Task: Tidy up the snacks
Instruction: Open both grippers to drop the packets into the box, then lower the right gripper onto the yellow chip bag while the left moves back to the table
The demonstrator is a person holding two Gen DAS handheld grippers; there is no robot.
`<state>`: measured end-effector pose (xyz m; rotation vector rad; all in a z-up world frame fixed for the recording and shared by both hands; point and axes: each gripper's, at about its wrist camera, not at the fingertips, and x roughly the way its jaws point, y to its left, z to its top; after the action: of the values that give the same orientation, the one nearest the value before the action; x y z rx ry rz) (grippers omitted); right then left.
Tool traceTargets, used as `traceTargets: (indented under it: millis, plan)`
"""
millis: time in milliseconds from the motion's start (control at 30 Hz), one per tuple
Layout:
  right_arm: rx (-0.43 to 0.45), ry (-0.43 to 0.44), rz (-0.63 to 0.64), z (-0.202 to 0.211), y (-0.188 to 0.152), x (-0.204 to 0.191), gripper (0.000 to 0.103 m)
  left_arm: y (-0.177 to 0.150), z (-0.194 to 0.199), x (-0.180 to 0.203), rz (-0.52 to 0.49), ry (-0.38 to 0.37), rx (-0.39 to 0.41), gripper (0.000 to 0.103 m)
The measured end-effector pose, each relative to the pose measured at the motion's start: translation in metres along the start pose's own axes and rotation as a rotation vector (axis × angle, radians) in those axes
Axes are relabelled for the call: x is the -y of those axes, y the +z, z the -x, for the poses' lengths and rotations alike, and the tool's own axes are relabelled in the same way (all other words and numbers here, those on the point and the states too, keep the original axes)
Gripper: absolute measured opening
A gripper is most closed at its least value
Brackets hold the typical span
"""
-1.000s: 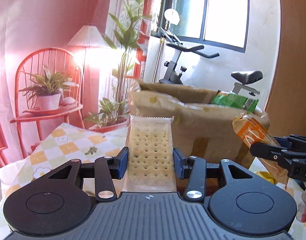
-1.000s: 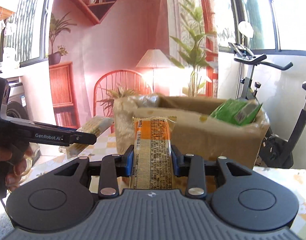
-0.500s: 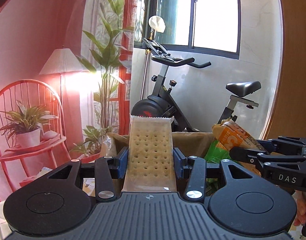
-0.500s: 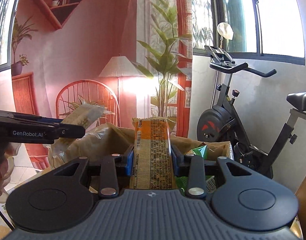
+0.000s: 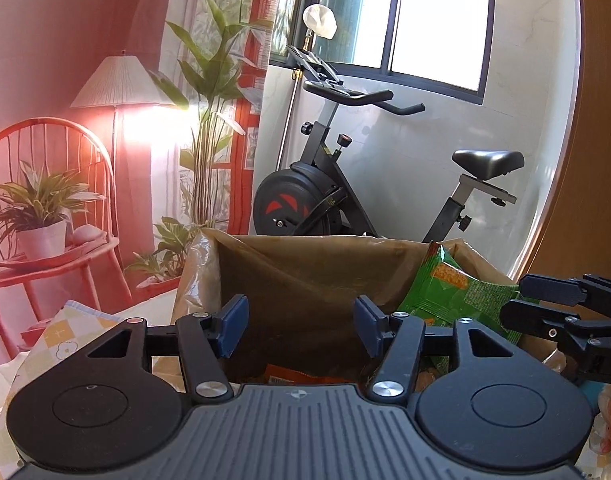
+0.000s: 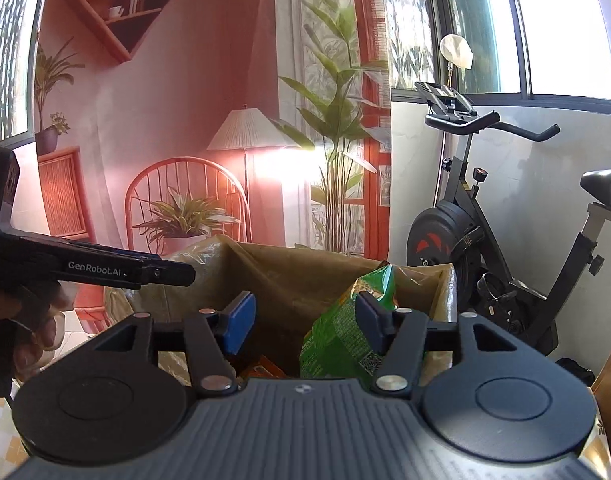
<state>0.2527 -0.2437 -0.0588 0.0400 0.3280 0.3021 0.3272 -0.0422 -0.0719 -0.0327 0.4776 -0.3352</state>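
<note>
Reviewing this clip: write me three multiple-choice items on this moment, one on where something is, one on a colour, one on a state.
1. Where is the green snack bag?
A. on the red chair
B. in the brown paper bag
C. on the bike seat

2. What colour are the pads of the left tongs?
A. blue
B. red
C. white

3. What do the right tongs hold?
A. a cracker pack
B. a plant
C. nothing

Answers: B, it stands against the bag's inner wall; A, both pads show blue; C, the jaws are opening with empty space between them.
</note>
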Motion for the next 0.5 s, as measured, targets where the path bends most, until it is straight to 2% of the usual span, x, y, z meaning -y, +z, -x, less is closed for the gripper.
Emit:
traceTargets:
  millis: [133,233,367,500]
  plan:
    - [0.037,0.014,0.006,0.034,-0.014,0.019,0.074,-0.016,0.031,-0.01,0.079,0.003,0.061,0.061]
    - [0.032,-0.025,-0.01,0.052,-0.03,0.036,0.085,-0.031,0.049,-0.016,0.141,-0.011,0.094,0.061]
    - [-0.016,-0.08,-0.03,0.06,-0.06,0.055,0.088,-0.048,0.062,-0.006,0.14,0.056,0.107,0.061]
    - [-0.101,-0.079,-0.04,0.056,-0.095,0.06,0.088,-0.061,0.067,-0.004,0.171,0.077,0.08,0.061]
